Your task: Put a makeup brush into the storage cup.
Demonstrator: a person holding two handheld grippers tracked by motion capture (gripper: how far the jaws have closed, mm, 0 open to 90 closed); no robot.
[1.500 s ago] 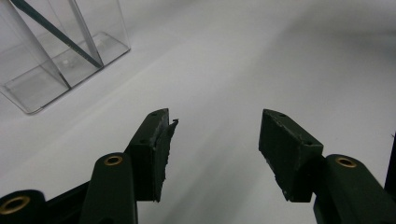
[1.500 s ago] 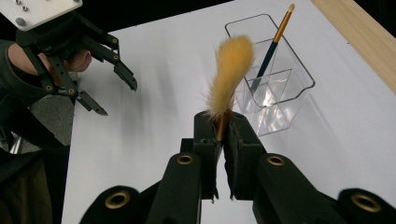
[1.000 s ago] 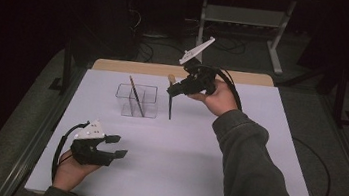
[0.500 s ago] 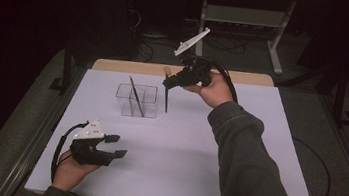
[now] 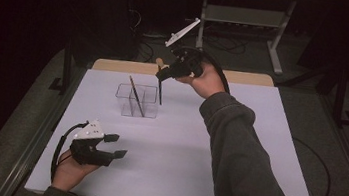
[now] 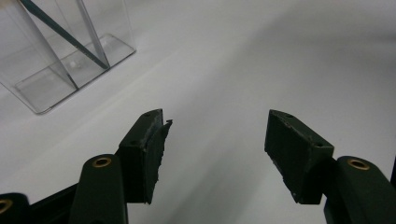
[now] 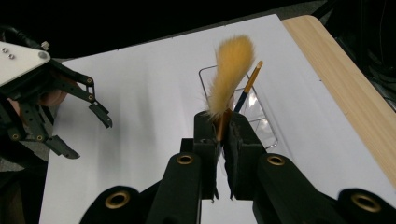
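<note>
From the high view, we are looking down on a white-topped table with a pale wooden edge at its far side. Our right gripper is hanging above the far part of the table, its jaws clamped on a thin dark-handled brush with a tan bristle head. The brush is hanging nearly upright, handle down, its lower end at the right side of a clear plastic two-compartment holder; whether it is inside or just beside the holder we cannot tell. A second thin dark brush is leaning inside the holder. Our left gripper is resting low at the near left of the table, well apart from the holder, with its jaws apart.

In the left gripper view, we are seeing the two black jaws standing partly open with nothing but bare table between them; they have just been opening a little. The clear holder is sitting at the upper left with the leaning brush in it.

In the right gripper view, the jaws are pressing together on the held brush just below its fluffy yellow bristles. Beyond them, we are seeing the holder with the other brush's tip poking up, and the left gripper farther off at the left.
</note>
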